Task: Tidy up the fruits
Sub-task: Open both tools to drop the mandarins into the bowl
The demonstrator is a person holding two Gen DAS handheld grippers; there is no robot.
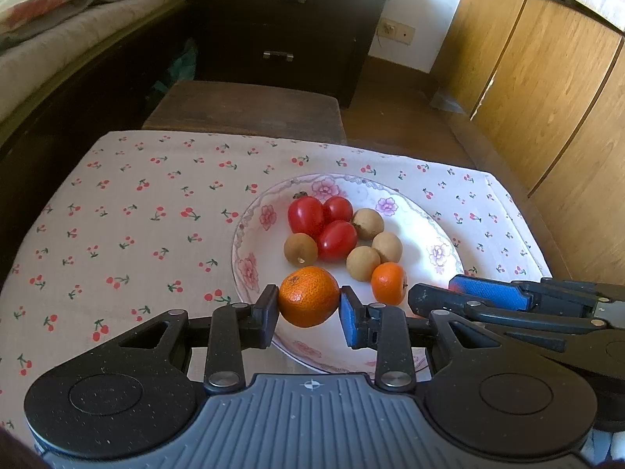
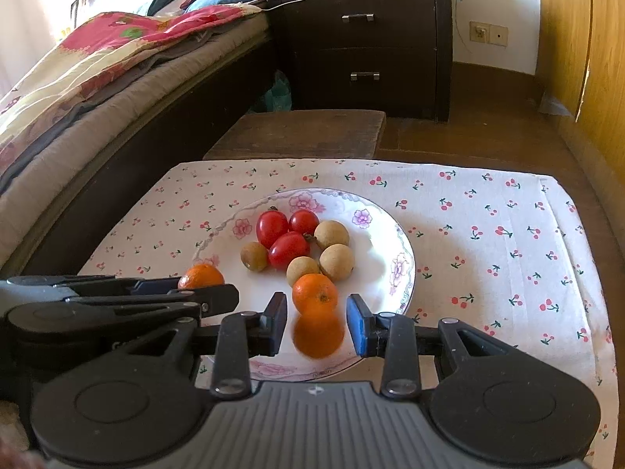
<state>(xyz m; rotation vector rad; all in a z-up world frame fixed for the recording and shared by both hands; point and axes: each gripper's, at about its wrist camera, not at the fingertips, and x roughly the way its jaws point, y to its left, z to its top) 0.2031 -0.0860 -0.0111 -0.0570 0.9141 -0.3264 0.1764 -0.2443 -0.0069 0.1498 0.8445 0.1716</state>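
Observation:
A white floral plate [image 1: 414, 211] [image 2: 390, 242] holds three red tomatoes [image 1: 320, 221] [image 2: 287, 234], several brown longans [image 1: 369, 242] [image 2: 332, 252] and small oranges. My left gripper [image 1: 308, 306] is shut on an orange [image 1: 308, 297] above the plate's near rim; that orange also shows in the right wrist view [image 2: 201, 275]. My right gripper [image 2: 317, 318] is open over the plate. A blurred orange [image 2: 318, 332] lies between its fingers without touching them, with another orange [image 2: 314, 293] [image 1: 388, 283] just beyond.
The plate sits on a cherry-print cloth [image 1: 136, 234] [image 2: 488, 242]. Beyond it stand a wooden stool [image 1: 250, 109], a dark nightstand [image 2: 371, 47], a bed [image 2: 97, 78] at the left and wooden cabinet doors [image 1: 547, 90] at the right.

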